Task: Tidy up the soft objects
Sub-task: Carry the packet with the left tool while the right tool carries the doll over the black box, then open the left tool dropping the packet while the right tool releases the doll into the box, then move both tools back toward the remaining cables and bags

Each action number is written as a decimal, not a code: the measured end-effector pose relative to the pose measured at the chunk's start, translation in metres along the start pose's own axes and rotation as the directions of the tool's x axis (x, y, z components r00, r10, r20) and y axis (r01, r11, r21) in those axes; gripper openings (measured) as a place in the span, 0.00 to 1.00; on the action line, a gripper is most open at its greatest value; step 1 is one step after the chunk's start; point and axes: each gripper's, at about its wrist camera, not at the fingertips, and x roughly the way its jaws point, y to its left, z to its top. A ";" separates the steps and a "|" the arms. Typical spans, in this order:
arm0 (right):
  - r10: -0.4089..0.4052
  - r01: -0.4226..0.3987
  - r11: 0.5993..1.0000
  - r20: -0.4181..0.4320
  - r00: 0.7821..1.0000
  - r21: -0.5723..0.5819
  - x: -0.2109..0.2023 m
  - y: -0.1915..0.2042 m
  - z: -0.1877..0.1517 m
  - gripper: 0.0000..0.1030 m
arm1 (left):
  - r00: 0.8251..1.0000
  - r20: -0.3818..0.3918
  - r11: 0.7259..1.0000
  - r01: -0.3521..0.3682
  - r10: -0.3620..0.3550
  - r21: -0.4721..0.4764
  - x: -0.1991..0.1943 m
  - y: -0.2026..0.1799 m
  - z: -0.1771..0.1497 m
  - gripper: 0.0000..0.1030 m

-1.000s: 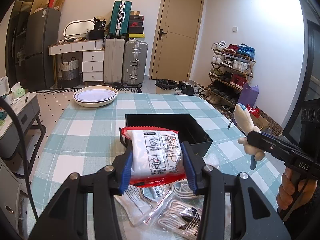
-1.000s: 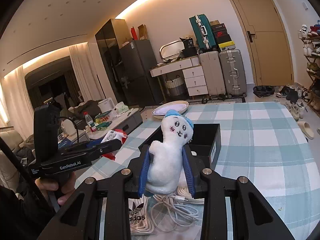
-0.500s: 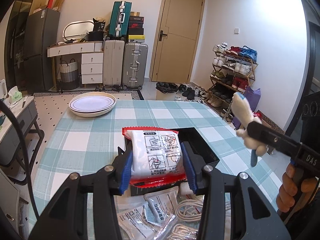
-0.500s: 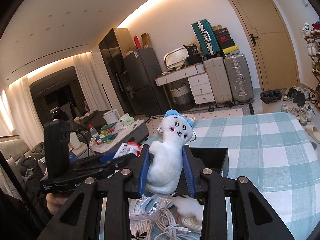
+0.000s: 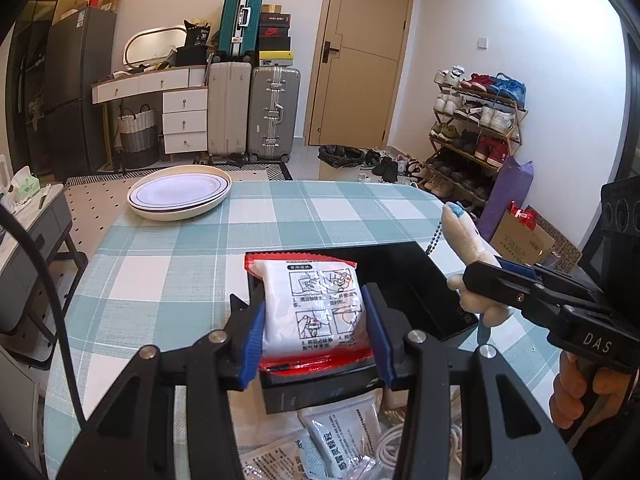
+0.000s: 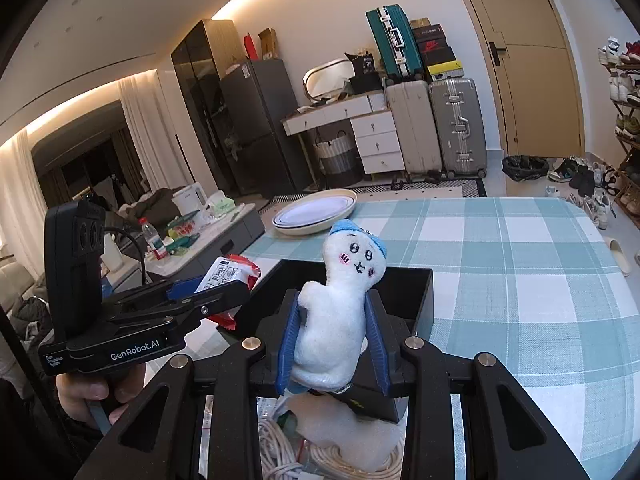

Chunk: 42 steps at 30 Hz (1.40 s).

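Your left tongs (image 5: 316, 316), clamped on the red-edged packet (image 5: 316, 308), and right tongs (image 6: 332, 344), squeezing the plush toy (image 6: 340, 316), both hang above the black box (image 5: 416, 280) at frame centre.

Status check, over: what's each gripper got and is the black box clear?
Left gripper shut on red-edged white packet, over black box. Right gripper shut on white plush toy, at box too. Box interior looks dark; contents unclear. Nothing blocking.

Below the left claw (image 5: 316, 334), the picture's edge cuts off the sachets (image 5: 340, 440) and coiled cable (image 5: 394, 446), while the held packet (image 5: 320, 308) hides much of the black box's (image 5: 416, 276) interior.
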 end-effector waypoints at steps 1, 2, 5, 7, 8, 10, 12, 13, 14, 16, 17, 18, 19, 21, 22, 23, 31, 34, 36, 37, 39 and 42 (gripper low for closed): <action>-0.003 0.003 1.000 -0.006 1.000 -0.005 0.004 -0.001 0.000 0.31 | 1.000 -0.004 1.000 -0.001 0.001 0.001 0.003 0.000 0.000 0.43; -0.010 0.010 1.000 -0.011 1.000 -0.011 0.007 -0.002 -0.001 0.31 | 1.000 -0.008 1.000 -0.001 0.001 0.002 0.006 -0.001 0.000 0.43; -0.022 0.022 0.999 -0.023 0.999 -0.024 0.018 -0.004 -0.001 0.31 | 1.000 -0.016 1.000 -0.003 0.003 0.004 0.015 -0.002 -0.002 0.43; -0.031 0.030 0.999 -0.028 0.999 -0.030 0.023 -0.004 -0.001 0.31 | 1.000 -0.020 1.000 -0.002 0.003 0.008 0.020 -0.003 -0.003 0.43; -0.033 0.032 0.999 -0.032 0.999 -0.031 0.025 -0.005 -0.002 0.31 | 1.000 -0.024 1.000 -0.003 0.003 0.012 0.022 -0.004 -0.004 0.43; -0.037 0.035 0.999 -0.040 0.999 -0.035 0.030 -0.006 -0.002 0.31 | 0.999 -0.032 1.000 -0.007 0.007 0.020 0.027 -0.006 -0.006 0.43; -0.043 0.041 0.998 -0.052 0.998 -0.036 0.034 -0.008 -0.003 0.31 | 0.999 -0.039 1.000 -0.007 0.008 0.026 0.029 -0.008 -0.007 0.43; -0.047 0.045 0.998 -0.053 0.997 -0.036 0.035 -0.009 -0.004 0.31 | 0.999 -0.041 1.000 -0.010 0.011 0.028 0.030 -0.008 -0.008 0.44; -0.048 0.046 0.998 -0.055 0.997 -0.037 0.036 -0.010 -0.004 0.31 | 0.999 -0.044 0.999 -0.011 0.013 0.030 0.031 -0.009 -0.008 0.44; -0.059 0.056 0.997 -0.064 0.996 -0.044 0.039 -0.011 -0.005 0.38 | 0.999 -0.051 0.999 -0.016 0.017 0.030 0.032 -0.009 -0.009 0.44; -0.064 0.061 0.997 -0.060 0.996 -0.047 0.038 -0.011 -0.005 0.40 | 0.998 -0.054 0.999 -0.016 0.018 0.030 0.032 -0.009 -0.009 0.45; -0.066 0.063 0.997 -0.053 0.996 -0.052 0.037 -0.010 -0.005 0.40 | 0.998 -0.056 0.999 -0.019 0.021 0.033 0.032 -0.009 -0.009 0.45; -0.068 0.065 0.996 -0.052 0.996 -0.056 0.035 -0.009 -0.006 0.42 | 0.998 -0.053 0.999 -0.017 0.019 0.039 0.030 -0.010 -0.009 0.50; -0.070 0.068 0.996 -0.042 0.997 -0.062 0.029 -0.008 -0.007 0.47 | 0.999 -0.039 0.999 -0.014 0.016 0.039 0.025 -0.011 -0.009 0.67; -0.075 0.073 0.996 -0.036 0.997 -0.060 0.025 -0.008 -0.007 0.49 | 0.999 -0.029 0.999 -0.018 0.019 0.036 0.021 -0.010 -0.009 0.74; -0.081 0.079 0.995 -0.032 0.996 -0.055 0.022 -0.008 -0.008 0.54 | 1.000 -0.018 0.999 -0.022 0.023 0.030 0.017 -0.010 -0.009 0.81; -0.113 0.113 0.994 0.001 0.994 -0.011 -0.016 -0.007 -0.017 0.99 | 0.999 0.029 0.999 -0.044 0.044 0.011 -0.020 -0.001 -0.014 1.00; -0.125 0.125 0.992 0.002 0.992 -0.008 -0.027 -0.004 -0.022 0.99 | 0.997 0.032 0.997 -0.070 0.070 0.012 -0.032 0.001 -0.019 1.00; -0.123 0.123 0.992 0.003 0.992 -0.008 -0.035 0.000 -0.028 0.99 | 0.996 0.034 0.996 -0.083 0.082 0.024 -0.039 0.002 -0.024 1.00; -0.121 0.121 0.993 0.002 0.993 -0.003 -0.038 0.001 -0.030 0.99 | 0.996 0.035 0.996 -0.087 0.086 0.032 -0.043 0.001 -0.027 1.00; -0.114 0.114 0.993 -0.011 0.993 0.012 -0.042 0.003 -0.036 0.99 | 0.995 0.033 0.994 -0.096 0.095 0.046 -0.048 0.002 -0.032 1.00; -0.113 0.113 0.993 -0.029 0.993 0.017 -0.047 0.007 -0.045 0.99 | 0.994 0.032 0.992 -0.111 0.109 0.052 -0.054 0.004 -0.042 1.00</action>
